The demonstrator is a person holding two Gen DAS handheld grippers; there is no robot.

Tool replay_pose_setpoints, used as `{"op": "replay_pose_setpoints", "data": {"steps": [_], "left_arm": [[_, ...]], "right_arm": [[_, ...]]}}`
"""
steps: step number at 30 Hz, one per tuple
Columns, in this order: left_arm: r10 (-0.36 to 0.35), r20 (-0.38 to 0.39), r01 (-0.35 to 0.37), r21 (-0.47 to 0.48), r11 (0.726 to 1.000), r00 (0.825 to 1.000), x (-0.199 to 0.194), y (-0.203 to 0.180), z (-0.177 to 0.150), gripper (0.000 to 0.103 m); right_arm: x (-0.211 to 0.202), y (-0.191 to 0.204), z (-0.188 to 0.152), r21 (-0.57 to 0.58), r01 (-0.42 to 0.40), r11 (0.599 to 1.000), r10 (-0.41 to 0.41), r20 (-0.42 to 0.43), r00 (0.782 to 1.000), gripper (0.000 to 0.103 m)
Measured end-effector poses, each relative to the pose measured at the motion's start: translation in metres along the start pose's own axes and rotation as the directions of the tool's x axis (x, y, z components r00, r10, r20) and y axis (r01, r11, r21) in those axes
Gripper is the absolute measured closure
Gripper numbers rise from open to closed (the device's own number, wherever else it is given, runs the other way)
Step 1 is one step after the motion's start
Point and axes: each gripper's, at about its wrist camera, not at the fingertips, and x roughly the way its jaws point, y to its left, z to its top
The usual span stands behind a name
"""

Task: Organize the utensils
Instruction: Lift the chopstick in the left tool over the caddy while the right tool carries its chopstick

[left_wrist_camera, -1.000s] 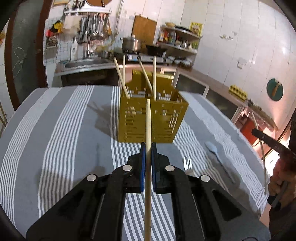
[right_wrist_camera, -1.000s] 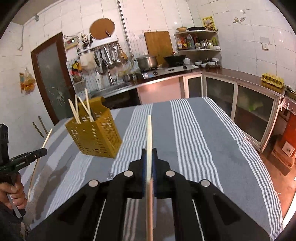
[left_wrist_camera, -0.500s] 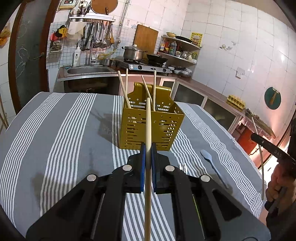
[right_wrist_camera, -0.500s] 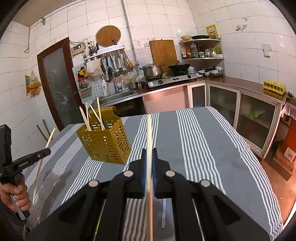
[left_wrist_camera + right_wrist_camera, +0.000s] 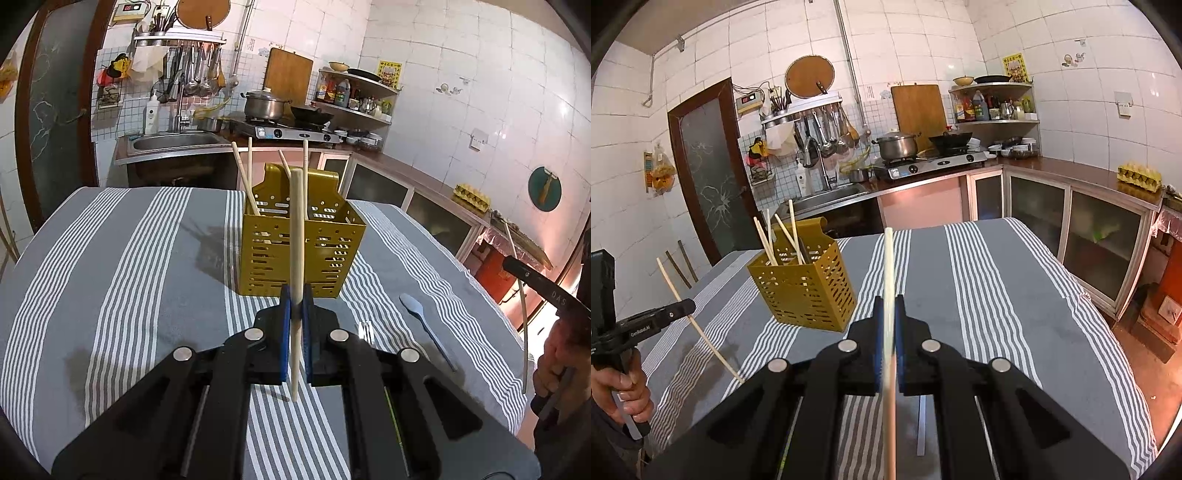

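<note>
A yellow perforated utensil holder (image 5: pixel 302 246) stands on the striped table with several chopsticks upright in it; it also shows in the right wrist view (image 5: pixel 804 286). My left gripper (image 5: pixel 295 314) is shut on a wooden chopstick (image 5: pixel 296 236), held upright just in front of the holder. My right gripper (image 5: pixel 889 317) is shut on another chopstick (image 5: pixel 888 280), held upright to the right of the holder. A blue spoon (image 5: pixel 424 325) and a fork (image 5: pixel 365 329) lie on the cloth to the right of the left gripper.
The grey striped tablecloth (image 5: pixel 147 258) covers the table. Behind it are a sink counter (image 5: pixel 177 142), a stove with a pot (image 5: pixel 266 105), and cabinets at the right (image 5: pixel 1089 236). A flat metal utensil (image 5: pixel 921 424) lies under the right gripper.
Both grippers have risen and tilted up with their chopsticks. The holder sits lower in both views, and the left chopstick's lower end now shows below the pads.
</note>
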Motion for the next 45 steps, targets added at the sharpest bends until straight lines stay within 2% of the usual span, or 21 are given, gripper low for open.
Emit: {"op": "replay_pose_setpoints", "data": {"steps": [24,45], "left_arm": [[0.005,0.006,-0.005,0.010,1.000,1.000,-0.005,-0.003,0.003,0.099],[0.039,0.062,-0.041,0.025,0.999,0.997,-0.013,0.000,0.028,0.099]], "right_arm": [[0.000,0.005,-0.001,-0.024,-0.007,1.000,0.007,0.008,1.000,0.097],[-0.001,0.027,0.031,-0.071,-0.023,0.997,0.027,0.066,0.997,0.097]]}}
